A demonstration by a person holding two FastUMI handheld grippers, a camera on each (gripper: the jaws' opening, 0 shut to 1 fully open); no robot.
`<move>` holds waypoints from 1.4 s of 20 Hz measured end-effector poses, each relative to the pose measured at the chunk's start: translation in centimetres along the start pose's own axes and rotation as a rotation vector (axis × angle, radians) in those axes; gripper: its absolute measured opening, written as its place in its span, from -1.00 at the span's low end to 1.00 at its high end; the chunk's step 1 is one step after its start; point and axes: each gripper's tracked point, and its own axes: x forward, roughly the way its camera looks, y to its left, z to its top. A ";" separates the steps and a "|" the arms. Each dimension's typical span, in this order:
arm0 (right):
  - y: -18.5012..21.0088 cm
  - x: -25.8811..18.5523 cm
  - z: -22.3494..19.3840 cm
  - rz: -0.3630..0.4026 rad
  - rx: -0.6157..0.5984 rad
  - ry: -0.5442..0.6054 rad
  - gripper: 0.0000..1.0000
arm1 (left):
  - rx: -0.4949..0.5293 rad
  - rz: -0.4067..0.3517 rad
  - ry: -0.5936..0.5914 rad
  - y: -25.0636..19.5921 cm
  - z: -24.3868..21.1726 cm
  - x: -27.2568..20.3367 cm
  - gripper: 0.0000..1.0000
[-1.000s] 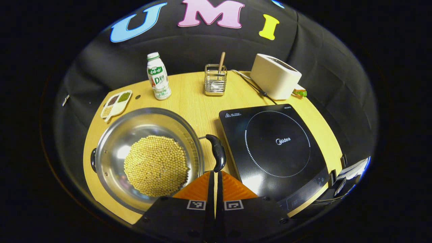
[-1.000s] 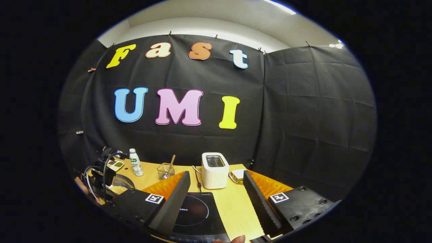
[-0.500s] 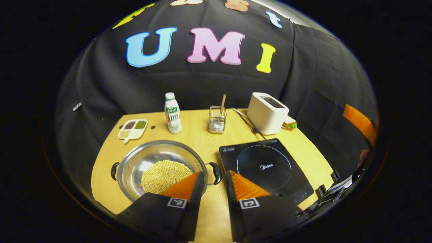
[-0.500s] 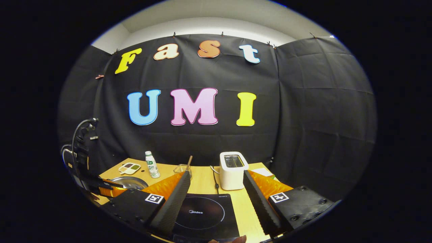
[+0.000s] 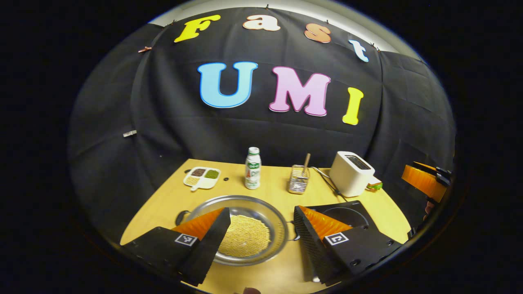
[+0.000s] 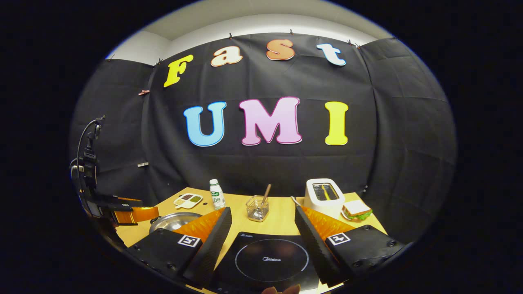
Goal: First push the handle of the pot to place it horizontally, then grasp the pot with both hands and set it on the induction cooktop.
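A shallow steel pot (image 5: 252, 206) of yellow beans (image 5: 246, 237) rests on the wooden table, one dark handle at its left (image 5: 179, 214) and one at its right (image 5: 295, 235). The black induction cooktop (image 5: 350, 211) lies just right of it. My left gripper (image 5: 260, 210) hovers open over the pot's near side, holding nothing. In the right gripper view, my right gripper (image 6: 262, 210) stands open above the cooktop (image 6: 270, 259), with the pot (image 6: 173, 221) at lower left. The left gripper (image 6: 124, 213) appears beyond the pot there, and the right gripper (image 5: 423, 179) sits at the far right of the left gripper view.
Along the back of the table (image 5: 163, 204) stand a divided dish of grains (image 5: 201, 178), a white bottle (image 5: 253, 168), a wire basket with a wooden utensil (image 5: 298, 182) and a white toaster (image 5: 351, 179) with its cord. A sandwich (image 6: 356, 210) lies beside the toaster.
My left gripper, shut beside the pot's right handle a second ago, has opened and drawn back and up. The right gripper stayed open and its view swung right over the cooktop.
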 end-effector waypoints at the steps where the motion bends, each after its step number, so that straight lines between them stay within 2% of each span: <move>1: 1.3 0.5 -0.8 0.009 0.000 0.024 0.94 | 0.006 0.017 0.015 2.1 -0.3 0.4 0.94; 6: 7.8 3.8 -6.9 0.026 0.058 0.187 0.94 | -0.006 0.037 0.092 10.9 -3.0 3.8 0.94; 10: 11.0 6.3 -10.4 0.026 0.094 0.286 0.94 | -0.030 0.049 0.175 15.6 -6.1 6.9 0.91; 20: 13.3 10.8 -18.1 -0.016 0.123 0.485 0.98 | -0.044 -0.011 0.364 18.1 -12.8 13.7 0.89; 23: 13.7 12.1 -20.3 -0.021 0.135 0.531 0.93 | -0.039 -0.026 0.395 18.0 -13.9 14.9 0.72; 28: 13.8 13.3 -23.0 -0.025 0.151 0.589 0.85 | -0.019 -0.023 0.433 18.8 -15.5 16.1 0.62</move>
